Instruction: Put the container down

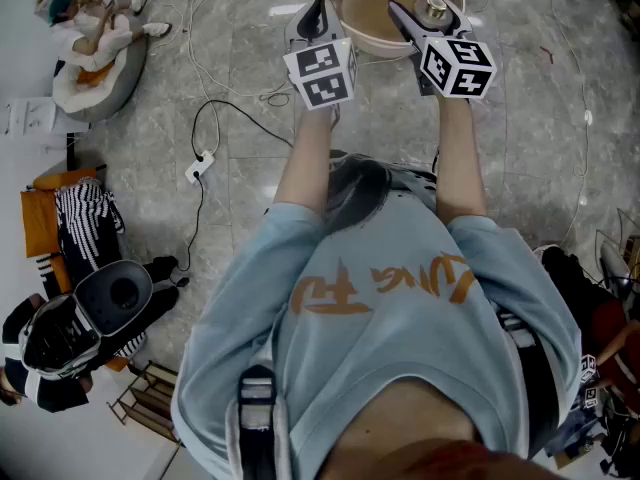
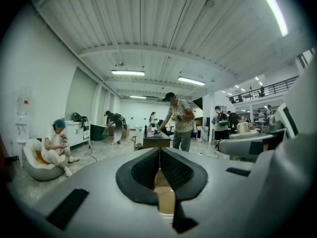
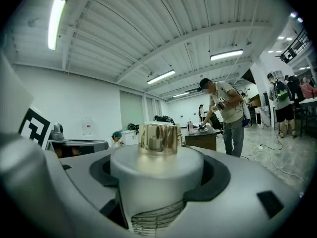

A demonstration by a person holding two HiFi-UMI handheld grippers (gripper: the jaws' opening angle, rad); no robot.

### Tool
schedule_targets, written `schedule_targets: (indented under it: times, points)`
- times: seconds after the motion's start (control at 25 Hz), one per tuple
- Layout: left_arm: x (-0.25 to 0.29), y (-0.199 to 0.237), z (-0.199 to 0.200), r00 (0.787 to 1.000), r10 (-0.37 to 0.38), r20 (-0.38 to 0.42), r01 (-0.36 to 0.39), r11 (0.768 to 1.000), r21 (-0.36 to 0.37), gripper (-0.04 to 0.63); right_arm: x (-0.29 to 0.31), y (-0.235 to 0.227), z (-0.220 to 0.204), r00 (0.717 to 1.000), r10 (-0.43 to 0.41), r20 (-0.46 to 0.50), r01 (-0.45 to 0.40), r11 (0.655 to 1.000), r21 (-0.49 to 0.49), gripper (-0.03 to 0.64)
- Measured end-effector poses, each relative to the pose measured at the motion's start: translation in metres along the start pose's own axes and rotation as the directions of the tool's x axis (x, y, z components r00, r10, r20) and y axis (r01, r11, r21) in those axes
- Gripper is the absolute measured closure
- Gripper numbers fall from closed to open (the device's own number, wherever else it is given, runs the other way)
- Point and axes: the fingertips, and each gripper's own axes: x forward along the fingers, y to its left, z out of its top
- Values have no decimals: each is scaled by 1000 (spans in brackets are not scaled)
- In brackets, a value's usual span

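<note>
While the container [image 3: 157, 172] is gripped by the right gripper [image 1: 425, 18] at the table's [image 1: 370, 16] edge, the left gripper [image 2: 159, 155] is shut; floor's [image 1: 520, 118] strewn with cables [image 1: 213, 118].

Your head camera looks steeply down at the floor [image 1: 250, 88]. Gripper cameras sit right behind their jaws, facing about level: left crowds the tan bowl [image 2: 163, 195], right the white jar [image 3: 157, 175]. Both share the standing person [image 2: 179, 125] at the desk [image 2: 156, 142].

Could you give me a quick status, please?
Left gripper shut, empty. Right gripper clamps white gold-capped container, over round beige surface. No obstruction seen.
</note>
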Motion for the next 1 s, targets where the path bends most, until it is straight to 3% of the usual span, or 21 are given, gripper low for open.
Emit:
schedule_targets:
  times: [0.28,0.56,1.0]
  points:
    - [19,13,-4,1000,3,-7,-3,1000,-10,563,21,3,-2,999,35,-6,-35,999,-24,256]
    - [2,5,-3,1000,21,1,-21,1000,-21,563,-3,-7,1,999,28,14,-29,1000,12,255]
    - [6,29,-7,997,75,-18,-75,997,-22,563,14,-22,-3,1000,25,3,-25,998,62,255]
